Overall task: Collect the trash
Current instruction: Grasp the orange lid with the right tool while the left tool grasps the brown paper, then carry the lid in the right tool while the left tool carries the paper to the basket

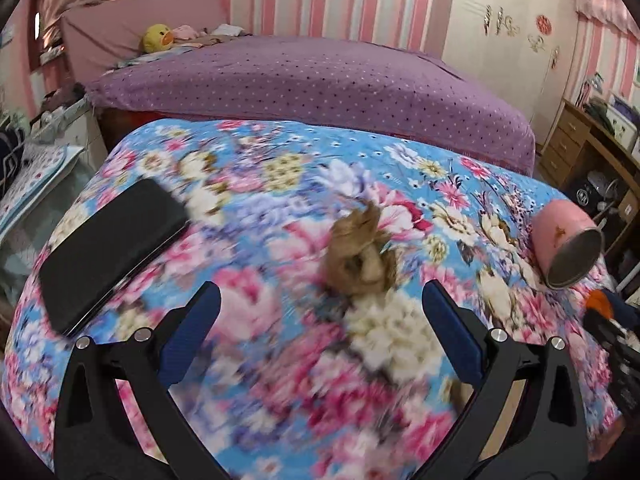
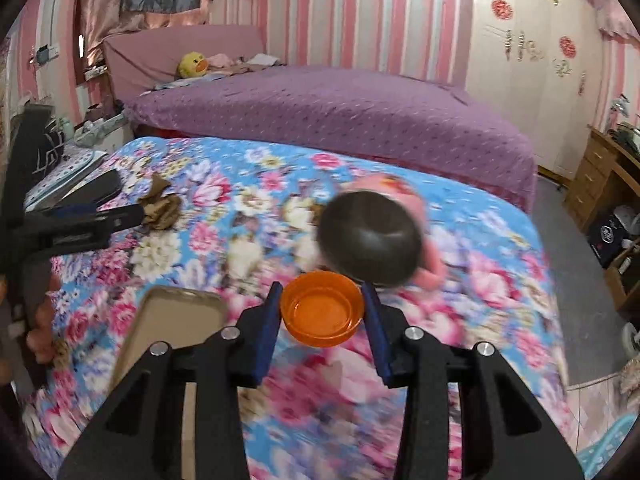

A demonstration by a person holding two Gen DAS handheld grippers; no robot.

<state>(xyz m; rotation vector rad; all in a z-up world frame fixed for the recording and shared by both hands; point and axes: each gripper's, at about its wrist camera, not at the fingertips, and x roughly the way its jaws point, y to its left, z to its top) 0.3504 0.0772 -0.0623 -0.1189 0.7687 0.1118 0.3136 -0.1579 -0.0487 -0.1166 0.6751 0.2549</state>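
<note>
A crumpled brown paper wad (image 1: 360, 258) lies on the floral cloth, just ahead of my open left gripper (image 1: 320, 300). It also shows in the right wrist view (image 2: 160, 204), with the left gripper (image 2: 120, 216) beside it. My right gripper (image 2: 322, 304) is shut on an orange plastic cap (image 2: 322, 308). A pink can (image 2: 376, 236) lies on its side right in front of the cap, its dark opening facing me. The can also shows in the left wrist view (image 1: 568, 248) at the right.
A black flat case (image 1: 108, 248) lies at the left of the floral table (image 1: 260, 360). A tan tray (image 2: 172, 328) lies near the right gripper. A purple bed (image 1: 320, 80) stands behind. A wooden desk (image 1: 580, 144) stands at the right.
</note>
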